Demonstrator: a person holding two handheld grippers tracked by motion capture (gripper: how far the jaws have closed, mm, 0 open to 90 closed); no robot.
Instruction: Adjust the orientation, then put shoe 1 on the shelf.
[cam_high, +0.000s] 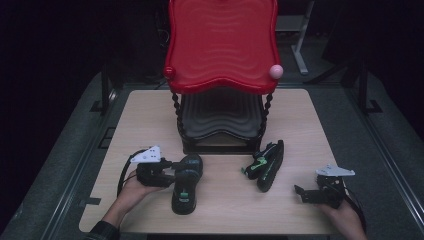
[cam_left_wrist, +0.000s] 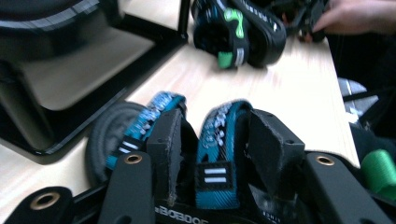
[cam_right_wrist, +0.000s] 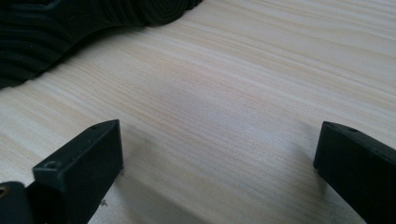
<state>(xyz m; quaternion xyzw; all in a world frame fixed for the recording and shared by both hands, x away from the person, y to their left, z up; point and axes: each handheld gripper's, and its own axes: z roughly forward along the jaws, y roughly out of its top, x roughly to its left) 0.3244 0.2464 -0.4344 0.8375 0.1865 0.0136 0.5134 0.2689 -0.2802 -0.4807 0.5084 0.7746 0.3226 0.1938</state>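
Observation:
Two black sandals lie on the wooden table (cam_high: 300, 120). The left sandal (cam_high: 187, 182) is flat, toe toward me, with blue straps. My left gripper (cam_high: 172, 167) reaches it from the left. In the left gripper view one blue strap (cam_left_wrist: 222, 154) stands between the two pads (cam_left_wrist: 170, 140), with a dark gap on one side, so my left gripper (cam_left_wrist: 219, 135) is open around it. The right sandal (cam_high: 267, 162) rests on its edge, green strap showing. My right gripper (cam_high: 301, 194) sits low near the table's right front, jaws wide apart over bare wood (cam_right_wrist: 219, 154).
A two-tier rack stands at the table's middle back, with a red wavy top tray (cam_high: 220, 45) and a black lower tray (cam_high: 220, 117). A pink knob (cam_high: 275, 71) sits on its right corner. The right sandal's ridged sole (cam_right_wrist: 70, 28) lies ahead of my right gripper.

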